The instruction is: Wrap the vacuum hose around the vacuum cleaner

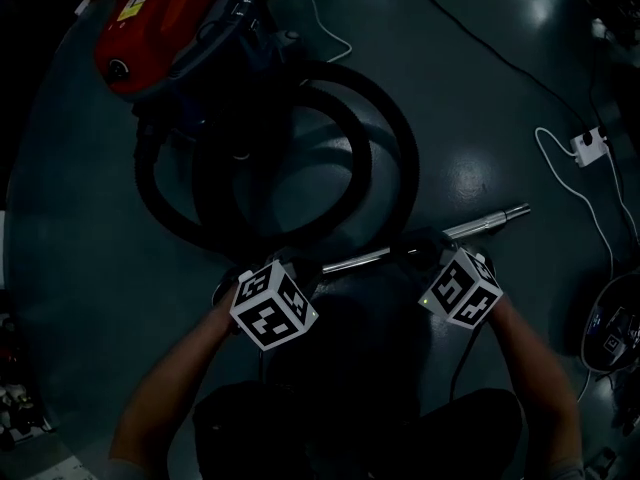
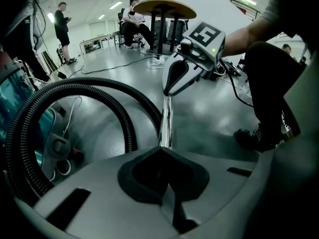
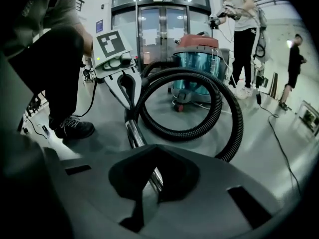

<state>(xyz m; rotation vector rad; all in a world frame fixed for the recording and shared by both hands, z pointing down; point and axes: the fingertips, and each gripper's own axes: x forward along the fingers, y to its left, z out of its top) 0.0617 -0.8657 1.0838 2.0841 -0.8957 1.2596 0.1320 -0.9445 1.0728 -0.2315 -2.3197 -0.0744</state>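
Note:
A red vacuum cleaner [image 1: 160,23] stands on the grey floor at the upper left, with a teal drum [image 3: 197,59] in the right gripper view. Its black ribbed hose [image 1: 395,138] lies in wide loops beside it and runs to a shiny metal wand [image 1: 490,221]. Both grippers hold the wand off the floor. My left gripper [image 1: 300,266] is shut on the wand's hose end [image 2: 166,118]. My right gripper [image 1: 425,251] is shut on the wand [image 3: 134,133] farther along. The wand's free end sticks out to the right. The hose [image 3: 219,103] curls between me and the vacuum.
A white cable with a power adapter [image 1: 588,146] lies on the floor at right, and another white cord [image 1: 325,23] near the vacuum. A round table [image 2: 164,6] and several people stand farther off. My shoe [image 3: 72,128] is close to the wand.

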